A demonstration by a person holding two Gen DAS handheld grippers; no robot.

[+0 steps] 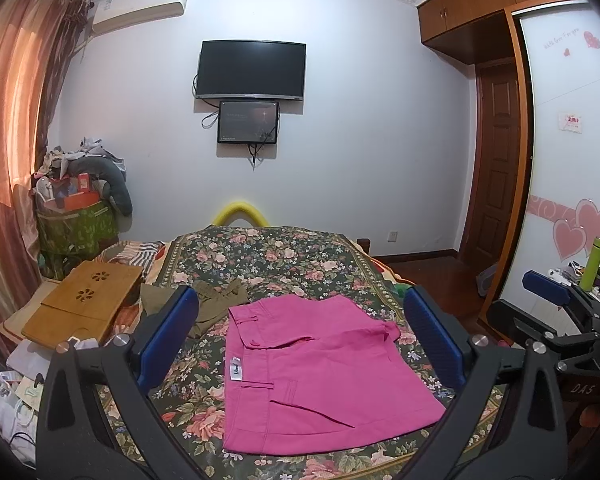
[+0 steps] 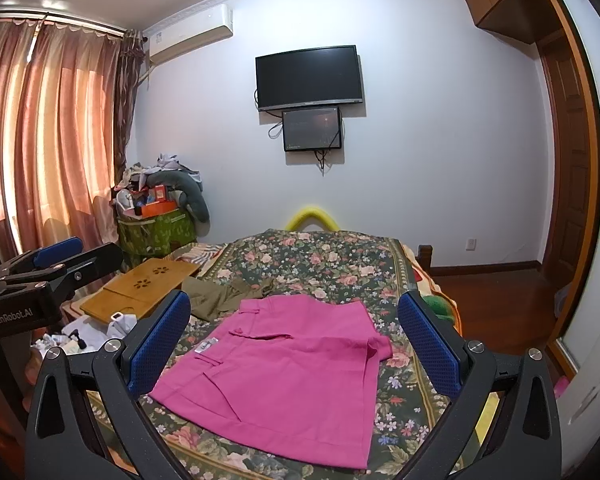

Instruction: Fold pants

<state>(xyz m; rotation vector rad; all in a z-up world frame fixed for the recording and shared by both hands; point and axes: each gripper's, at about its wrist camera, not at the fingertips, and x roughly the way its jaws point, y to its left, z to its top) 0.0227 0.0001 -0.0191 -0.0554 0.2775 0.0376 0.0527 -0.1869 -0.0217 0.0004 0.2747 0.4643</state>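
Left gripper (image 1: 300, 340): fingers spread wide, empty, above bed. Right gripper (image 2: 294, 344): likewise spread, empty. Pink pants (image 1: 316, 376): folded flat on floral bedspread (image 1: 284, 256), near edge. Olive garment (image 1: 216, 304): far left, touching pants. Wooden tray (image 1: 84, 304): left.

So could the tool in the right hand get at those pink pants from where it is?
Probably yes. The right tool is open above the pink pants, which lie flat on the floral bedspread with nothing on them. The olive garment sits off to the side.
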